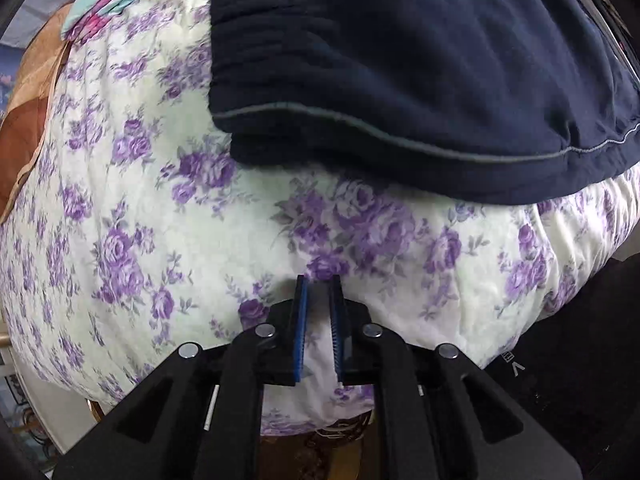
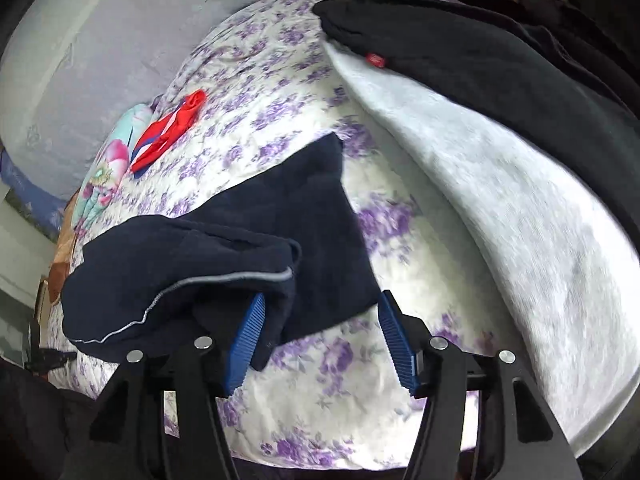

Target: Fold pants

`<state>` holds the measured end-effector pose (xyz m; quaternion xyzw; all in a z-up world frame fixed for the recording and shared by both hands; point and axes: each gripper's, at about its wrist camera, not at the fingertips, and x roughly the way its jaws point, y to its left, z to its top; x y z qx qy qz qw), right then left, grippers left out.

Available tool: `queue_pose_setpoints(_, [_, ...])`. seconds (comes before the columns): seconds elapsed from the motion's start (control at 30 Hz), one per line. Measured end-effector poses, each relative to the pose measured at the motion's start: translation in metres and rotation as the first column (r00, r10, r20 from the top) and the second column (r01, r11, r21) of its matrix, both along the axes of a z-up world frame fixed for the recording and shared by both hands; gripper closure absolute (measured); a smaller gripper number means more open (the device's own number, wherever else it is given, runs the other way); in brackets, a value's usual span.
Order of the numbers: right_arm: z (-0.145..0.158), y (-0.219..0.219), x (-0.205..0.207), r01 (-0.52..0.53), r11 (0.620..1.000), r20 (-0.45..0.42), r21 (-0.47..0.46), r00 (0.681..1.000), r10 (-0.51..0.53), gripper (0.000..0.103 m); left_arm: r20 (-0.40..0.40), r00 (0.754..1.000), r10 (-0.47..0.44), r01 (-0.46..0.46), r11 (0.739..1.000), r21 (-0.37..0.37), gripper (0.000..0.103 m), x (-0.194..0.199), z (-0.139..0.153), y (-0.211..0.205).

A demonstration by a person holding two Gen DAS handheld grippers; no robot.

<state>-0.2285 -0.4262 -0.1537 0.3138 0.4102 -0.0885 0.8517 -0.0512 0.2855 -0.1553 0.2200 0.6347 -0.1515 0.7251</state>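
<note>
Dark navy pants (image 1: 420, 80) with a grey piping stripe lie folded on a bed with a purple-flowered cover (image 1: 160, 220). The ribbed waistband faces left in the left wrist view. My left gripper (image 1: 319, 280) sits low over the bedcover, short of the pants, its blue pads a narrow gap apart with nothing between them. In the right wrist view the pants (image 2: 224, 240) lie bunched at centre left. My right gripper (image 2: 322, 300) is open wide at their near edge; its left pad (image 2: 246, 336) touches the cloth, and no cloth is clamped.
A grey-white blanket (image 2: 500, 200) and a black garment with a red tag (image 2: 460, 52) lie to the right. A red garment (image 2: 168, 132) and a pastel patterned cloth (image 2: 108, 172) lie at the far left. The bed's edge runs along the bottom of both views.
</note>
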Motion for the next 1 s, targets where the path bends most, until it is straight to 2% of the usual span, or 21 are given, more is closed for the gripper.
queue_pose_setpoints(0.03, [0.001, -0.002, -0.009, 0.038, 0.999, 0.015, 0.012, 0.999, -0.038, 0.043, 0.0, 1.0, 0.015, -0.015, 0.999, -0.03, 0.093, 0.001, 0.007, 0.004])
queue_pose_setpoints(0.1, [0.013, -0.006, -0.018, 0.096, 0.995, 0.05, 0.007, 0.994, -0.096, 0.043, 0.05, 0.998, 0.042, -0.038, 0.996, -0.076, 0.089, 0.007, 0.025, 0.007])
queue_pose_setpoints(0.17, [0.031, -0.004, -0.019, 0.129, 0.991, 0.104, -0.017, 0.987, -0.127, 0.039, 0.098, 0.992, 0.084, -0.071, 0.989, -0.129, 0.063, 0.017, 0.04, 0.009])
queue_pose_setpoints(0.2, [0.04, 0.001, -0.015, 0.13, 0.991, 0.134, -0.016, 0.983, -0.127, 0.034, 0.124, 0.986, 0.112, -0.092, 0.982, -0.162, 0.057, 0.021, 0.047, 0.011])
queue_pose_setpoints(0.23, [0.049, 0.01, -0.006, 0.102, 0.995, 0.164, -0.012, 0.982, -0.099, 0.033, 0.145, 0.979, 0.141, -0.111, 0.974, -0.2, 0.053, 0.025, 0.053, 0.014])
queue_pose_setpoints(0.3, [0.06, 0.04, 0.023, -0.012, 1.0, 0.206, -0.021, 0.978, 0.016, 0.032, 0.156, 0.966, 0.208, -0.158, 0.947, -0.281, 0.052, 0.031, 0.058, 0.021])
queue_pose_setpoints(0.37, [0.061, 0.083, 0.059, -0.163, 0.987, 0.209, -0.016, 0.964, 0.162, 0.032, 0.093, 0.955, 0.283, -0.226, 0.892, -0.39, 0.051, 0.037, 0.054, 0.031])
queue_pose_setpoints(0.4, [0.06, 0.107, 0.077, -0.237, 0.972, 0.218, -0.001, 0.948, 0.231, 0.032, 0.07, 0.95, 0.306, -0.25, 0.872, -0.421, 0.05, 0.039, 0.05, 0.036])
queue_pose_setpoints(0.5, [0.047, 0.182, 0.129, -0.444, 0.892, 0.238, 0.082, 0.878, 0.415, 0.032, -0.019, 0.929, 0.37, -0.325, 0.79, -0.52, 0.049, 0.039, 0.034, 0.046])
queue_pose_setpoints(0.57, [0.037, 0.241, 0.159, -0.572, 0.813, 0.221, 0.103, 0.811, 0.542, 0.032, -0.088, 0.908, 0.409, -0.379, 0.716, -0.587, 0.049, 0.04, 0.024, 0.052])
queue_pose_setpoints(0.63, [0.035, 0.3, 0.177, -0.698, 0.714, 0.186, 0.06, 0.71, 0.679, 0.032, -0.162, 0.886, 0.434, -0.428, 0.636, -0.642, 0.048, 0.047, 0.015, 0.056])
queue_pose_setpoints(0.7, [0.034, 0.353, 0.187, -0.796, 0.605, 0.141, -0.018, 0.597, 0.79, 0.032, -0.219, 0.858, 0.464, -0.478, 0.568, -0.669, 0.041, 0.056, 0.005, 0.06])
queue_pose_setpoints(0.73, [0.032, 0.374, 0.191, -0.825, 0.562, 0.11, -0.063, 0.554, 0.825, 0.032, -0.251, 0.843, 0.476, -0.501, 0.524, -0.689, 0.037, 0.058, 0.001, 0.062])
queue_pose_setpoints(0.8, [0.029, 0.402, 0.198, -0.841, 0.529, 0.073, -0.112, 0.524, 0.848, 0.032, -0.269, 0.824, 0.498, -0.52, 0.478, -0.708, 0.038, 0.062, 0.001, 0.065])
queue_pose_setpoints(0.83, [0.025, 0.41, 0.202, -0.841, 0.531, 0.055, -0.108, 0.528, 0.847, 0.032, -0.25, 0.822, 0.512, -0.516, 0.483, -0.708, 0.053, 0.062, 0.004, 0.065])
queue_pose_setpoints(0.87, [0.019, 0.413, 0.206, -0.837, 0.541, 0.017, -0.082, 0.542, 0.84, 0.032, -0.212, 0.825, 0.525, -0.508, 0.522, -0.685, 0.065, 0.063, 0.008, 0.063])
queue_pose_setpoints(0.93, [-0.004, 0.409, 0.211, -0.81, 0.586, -0.063, 0.036, 0.583, 0.81, 0.031, -0.179, 0.839, 0.513, -0.488, 0.566, -0.664, 0.066, 0.061, 0.017, 0.059])
queue_pose_setpoints(1.0, [-0.016, 0.392, 0.196, -0.762, 0.628, -0.022, 0.16, 0.633, 0.774, 0.031, -0.109, 0.864, 0.492, -0.451, 0.658, -0.603, 0.066, 0.055, 0.026, 0.051])
